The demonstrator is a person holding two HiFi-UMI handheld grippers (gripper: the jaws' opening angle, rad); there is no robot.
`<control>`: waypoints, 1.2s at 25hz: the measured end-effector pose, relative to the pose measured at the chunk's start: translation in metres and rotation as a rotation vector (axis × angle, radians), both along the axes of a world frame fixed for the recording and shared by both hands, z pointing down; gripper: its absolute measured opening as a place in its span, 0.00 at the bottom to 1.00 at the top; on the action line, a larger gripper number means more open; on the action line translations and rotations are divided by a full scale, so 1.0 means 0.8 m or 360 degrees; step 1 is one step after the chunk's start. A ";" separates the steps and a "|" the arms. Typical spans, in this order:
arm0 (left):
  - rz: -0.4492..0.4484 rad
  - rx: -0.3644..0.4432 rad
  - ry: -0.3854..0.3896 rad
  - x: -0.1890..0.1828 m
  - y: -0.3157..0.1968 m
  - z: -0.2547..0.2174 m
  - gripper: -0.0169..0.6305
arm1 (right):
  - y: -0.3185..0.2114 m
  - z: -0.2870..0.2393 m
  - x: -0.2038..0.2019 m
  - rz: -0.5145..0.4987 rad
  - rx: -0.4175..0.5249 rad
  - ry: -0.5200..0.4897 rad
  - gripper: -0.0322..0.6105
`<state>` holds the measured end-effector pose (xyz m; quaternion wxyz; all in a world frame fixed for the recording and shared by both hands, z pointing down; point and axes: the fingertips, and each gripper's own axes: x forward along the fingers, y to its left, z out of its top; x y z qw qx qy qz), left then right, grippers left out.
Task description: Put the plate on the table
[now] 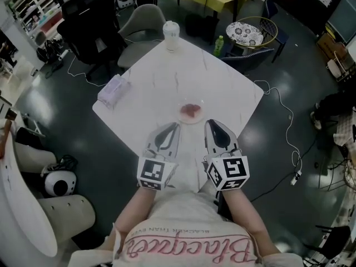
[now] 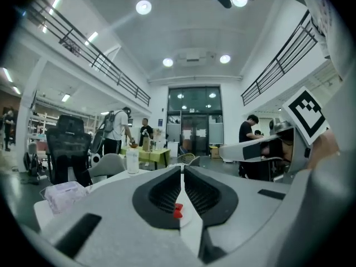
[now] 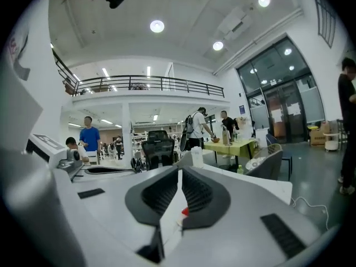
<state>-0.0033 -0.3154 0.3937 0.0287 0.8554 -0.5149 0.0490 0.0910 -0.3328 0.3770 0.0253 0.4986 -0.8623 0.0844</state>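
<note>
Plate (image 1: 191, 112), small, round and apparently of clear glass, with a red patch on it, lies flat on the white marble-patterned square table (image 1: 222, 88), in the near half of the top. It sits just ahead of the two grippers and between their lines, touching neither as far as the head view shows.

The left gripper (image 1: 176, 125) and the right gripper (image 1: 211, 122) are held side by side over the table's near corner, both pointing away from the person. In the left gripper view the left gripper (image 2: 182, 168) has its dark ribbed pads pressed together at the tips, with nothing caught between them. The right gripper view shows the right gripper (image 3: 179, 171) clenched the same way and also empty. A small red spot shows low in the slit between each pair of pads. It may be the red on the plate, though the view is too tight to be sure.

At the table's far corner stands a white lidded cup (image 1: 171, 34). A crumpled clear plastic packet (image 1: 113, 90) lies near the left edge, well apart from the plate. Beyond the table stand a black office chair (image 1: 89, 21) and a grey shell chair (image 1: 139, 24).
</note>
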 end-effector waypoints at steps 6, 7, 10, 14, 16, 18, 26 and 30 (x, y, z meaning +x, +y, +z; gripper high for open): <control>0.0015 0.0156 -0.0002 0.009 0.013 -0.022 0.04 | 0.033 -0.002 -0.012 -0.0083 0.0126 0.0032 0.08; 0.0023 0.0154 -0.0006 0.011 0.014 -0.022 0.04 | 0.035 -0.004 -0.013 -0.0098 0.0145 0.0042 0.08; 0.0044 0.0145 -0.0007 0.016 0.014 -0.021 0.04 | 0.035 -0.006 -0.013 -0.0108 0.0158 0.0052 0.08; 0.0080 0.0125 0.0010 0.022 0.013 -0.019 0.04 | 0.037 -0.009 -0.017 -0.0138 0.0192 0.0083 0.08; 0.0095 0.0129 0.0010 0.025 0.014 -0.019 0.04 | 0.040 -0.008 -0.020 -0.0155 0.0205 0.0108 0.07; 0.0106 0.0135 0.0007 0.026 0.014 -0.020 0.04 | 0.040 -0.007 -0.021 -0.0162 0.0208 0.0129 0.07; 0.0129 0.0152 0.0011 0.032 0.011 -0.024 0.04 | 0.033 -0.010 -0.015 -0.0130 0.0228 0.0148 0.06; 0.0138 0.0157 0.0008 0.033 0.008 -0.025 0.04 | 0.030 -0.012 -0.018 -0.0151 0.0242 0.0173 0.06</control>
